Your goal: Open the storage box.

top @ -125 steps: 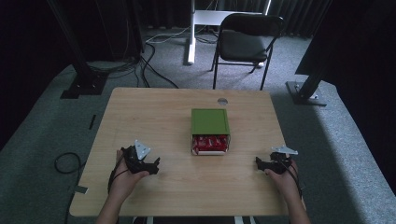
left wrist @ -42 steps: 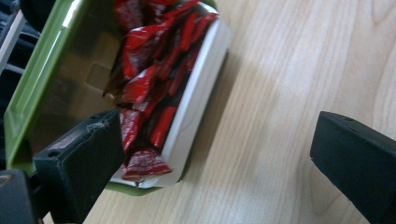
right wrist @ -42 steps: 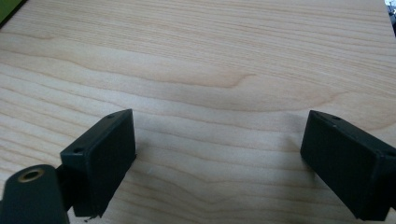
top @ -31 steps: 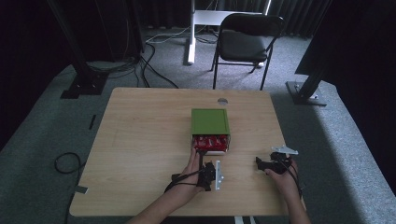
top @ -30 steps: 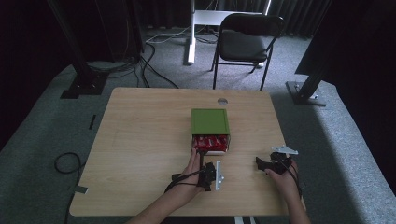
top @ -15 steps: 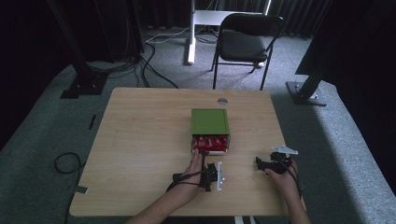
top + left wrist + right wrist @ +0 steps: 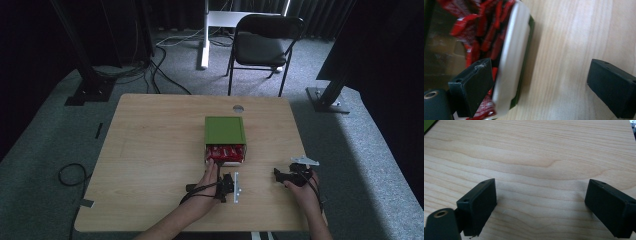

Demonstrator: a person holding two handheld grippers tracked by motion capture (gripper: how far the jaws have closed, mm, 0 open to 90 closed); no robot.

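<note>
A green box [image 7: 225, 130] lies in the middle of the wooden table [image 7: 150, 150], its open front facing the person and stuffed with red packets [image 7: 226, 152]. My left gripper [image 7: 222, 176], rolled onto its side, sits just in front of that opening. In the left gripper view my left gripper [image 7: 544, 75] is open wide; the box's white rim [image 7: 514, 55] and red packets [image 7: 486, 32] lie beside one jaw, with bare wood between the jaws. My right gripper [image 7: 278, 175] rests near the table's front right and points left. In its own view the right gripper [image 7: 541, 195] is open over bare wood.
A round cable hole [image 7: 238, 108] sits near the table's far edge. A black chair [image 7: 262, 45] stands beyond the table, with dark stand bases [image 7: 85, 92] and floor cables around. A green corner of the box [image 7: 429, 123] shows in the right gripper view.
Since the oldest frame my left gripper has crossed from the table's front left to the box's open front and rolled sideways. Over the last second it barely moved. The right gripper stayed put.
</note>
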